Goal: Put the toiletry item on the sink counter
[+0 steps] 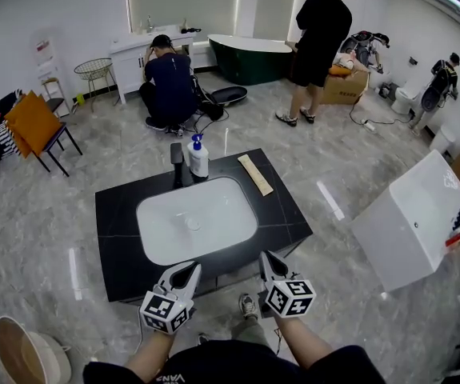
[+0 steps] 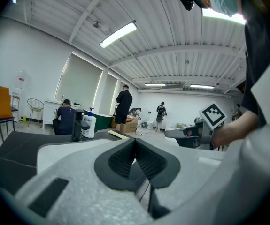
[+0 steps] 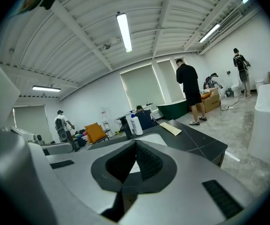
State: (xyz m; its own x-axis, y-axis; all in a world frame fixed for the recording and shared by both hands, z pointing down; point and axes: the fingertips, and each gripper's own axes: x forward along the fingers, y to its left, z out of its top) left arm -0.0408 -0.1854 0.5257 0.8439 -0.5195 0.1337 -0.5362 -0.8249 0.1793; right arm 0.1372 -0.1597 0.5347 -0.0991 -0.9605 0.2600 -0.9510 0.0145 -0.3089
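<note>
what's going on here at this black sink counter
A person stands at the near edge of the sink counter with a gripper in each hand. The left gripper and the right gripper are both shut and empty, held just in front of the counter and touching nothing. A pump bottle stands at the far side of the basin beside the faucet, and a flat tan strip lies to its right. Nothing is being handled at this moment.
</note>
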